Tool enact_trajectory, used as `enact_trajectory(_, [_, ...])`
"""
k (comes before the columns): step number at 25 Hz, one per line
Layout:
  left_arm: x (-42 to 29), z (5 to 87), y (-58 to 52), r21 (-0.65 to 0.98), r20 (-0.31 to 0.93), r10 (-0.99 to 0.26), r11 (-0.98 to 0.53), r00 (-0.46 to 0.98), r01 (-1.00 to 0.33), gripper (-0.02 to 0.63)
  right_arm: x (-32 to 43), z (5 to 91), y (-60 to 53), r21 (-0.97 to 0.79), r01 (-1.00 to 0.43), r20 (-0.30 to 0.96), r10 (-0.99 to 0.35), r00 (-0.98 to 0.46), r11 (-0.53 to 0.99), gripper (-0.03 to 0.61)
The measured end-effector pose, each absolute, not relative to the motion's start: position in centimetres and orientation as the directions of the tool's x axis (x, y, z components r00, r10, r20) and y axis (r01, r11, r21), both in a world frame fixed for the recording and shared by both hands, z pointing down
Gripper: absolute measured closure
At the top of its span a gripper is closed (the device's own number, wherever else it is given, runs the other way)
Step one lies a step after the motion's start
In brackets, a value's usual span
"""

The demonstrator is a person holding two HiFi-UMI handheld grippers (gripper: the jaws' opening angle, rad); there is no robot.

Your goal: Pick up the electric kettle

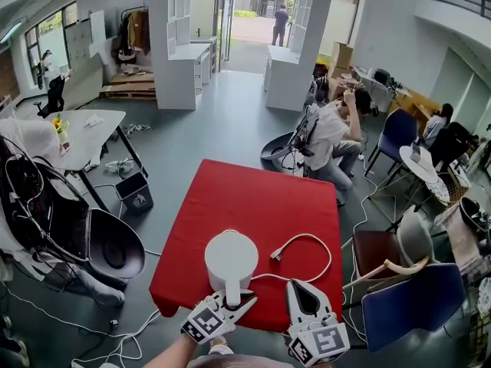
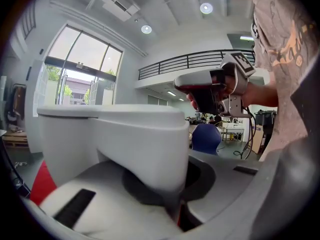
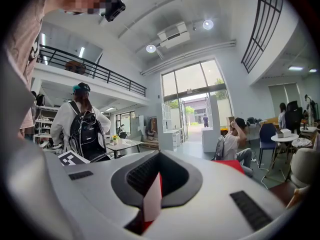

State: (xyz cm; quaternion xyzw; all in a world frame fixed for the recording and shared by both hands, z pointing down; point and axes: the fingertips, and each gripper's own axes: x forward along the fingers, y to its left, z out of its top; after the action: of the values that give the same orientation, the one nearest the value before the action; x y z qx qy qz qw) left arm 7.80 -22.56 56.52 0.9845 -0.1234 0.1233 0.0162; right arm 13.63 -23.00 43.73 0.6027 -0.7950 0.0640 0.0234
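On the red table [image 1: 261,198], the white electric kettle [image 1: 230,255] is clamped by its handle [image 2: 150,149] in the left gripper [image 1: 233,302], while the right gripper [image 1: 301,285] is held closed and empty nearby.

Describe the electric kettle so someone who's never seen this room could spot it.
Find the red table in the middle of the room. By its near edge, left of the loose white power cord, stands the electric kettle: the only white round-lidded body there, its handle clamped by the left hand-held gripper.
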Motion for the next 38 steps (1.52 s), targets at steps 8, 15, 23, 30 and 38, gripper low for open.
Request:
enact_trajectory(8, [7.5,55.6,-23.0,0.038,0.23,-0.209,-0.974,0.95,-0.224,0.611,13.7,43.5,-22.9,-0.038,-0.967,0.136,-0.957,-0.255,0.252,0.566])
enact_trajectory(15, [8.2,54.4,-24.0,0.067,0.211,-0.168,-0.98,0.963,-0.185,0.612,15.1,43.2,-23.2,-0.038,-0.977,0.125,-0.969,-0.214,0.211,0.566])
enact_trajectory(23, [9.1,52.9,-25.0,0.098,0.195,-0.146,-0.981,0.97,-0.167,0.604,16.2,43.5,-23.1,-0.039,-0.981,0.121,-0.973,-0.195,0.191,0.566])
enact_trajectory(30, [8.7,49.5,-25.6,0.076,0.181,-0.155,-0.982,0.971,-0.171,0.612,16.6,44.7,-23.6,-0.05,-0.979,0.12,-0.972,-0.201,0.196,0.566])
enact_trajectory(38, [8.0,41.6,-25.1,-0.003,0.128,-0.176,-0.984,0.976,-0.177,0.615,15.9,44.0,-23.2,-0.063,-0.973,0.108,-0.968,-0.228,0.223,0.566])
